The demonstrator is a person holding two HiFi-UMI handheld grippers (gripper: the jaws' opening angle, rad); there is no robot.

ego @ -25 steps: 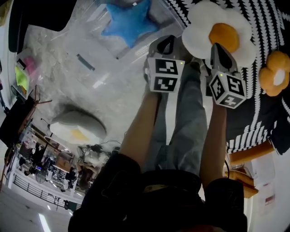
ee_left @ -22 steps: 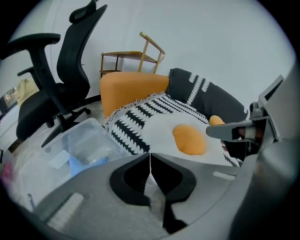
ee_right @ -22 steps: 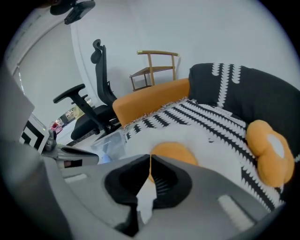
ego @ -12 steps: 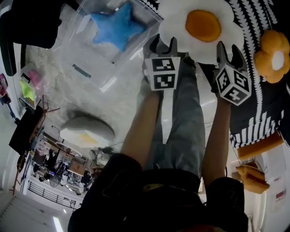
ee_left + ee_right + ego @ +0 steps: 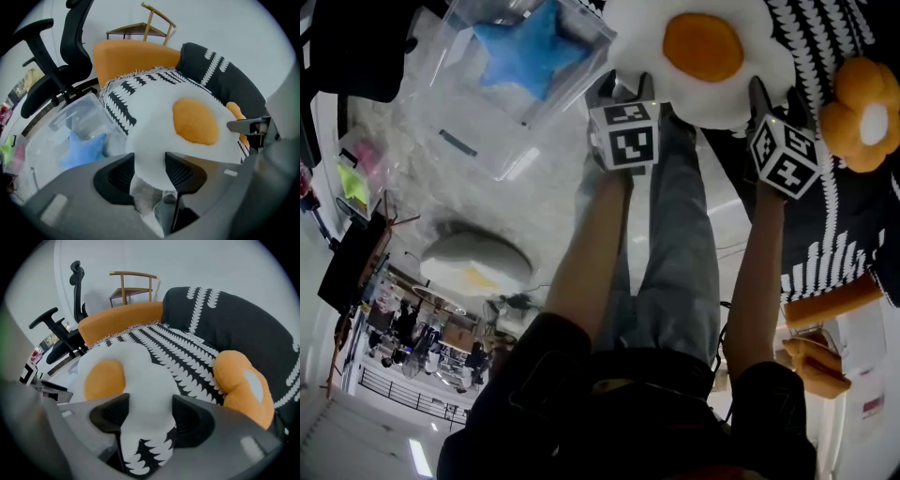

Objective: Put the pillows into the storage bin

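Note:
A white fried-egg pillow [image 5: 703,56] with an orange yolk lies on the black-and-white patterned sofa cover [image 5: 844,216]. My left gripper [image 5: 623,86] stands at its near left rim, my right gripper [image 5: 773,94] at its near right rim. Both sets of jaws have just been opening. In the left gripper view, the pillow's white edge [image 5: 150,140] lies between the spread fingers of the left gripper [image 5: 149,166]. The right gripper [image 5: 147,416] likewise straddles the white rim [image 5: 145,380]. A blue star pillow [image 5: 520,47] lies in the clear storage bin [image 5: 469,103]. An orange flower pillow [image 5: 862,112] rests at the right.
The bin stands on the pale floor left of the sofa. A black office chair [image 5: 56,70] and a wooden chair [image 5: 145,26] stand behind it. A grey-white rounded object [image 5: 473,262] lies on the floor at left. The person's legs [image 5: 675,262] are below the grippers.
Both grippers moved forward and down to the egg pillow's near rim. Their jaws went from shut to spread, and the pillow's edge now lies between each pair.

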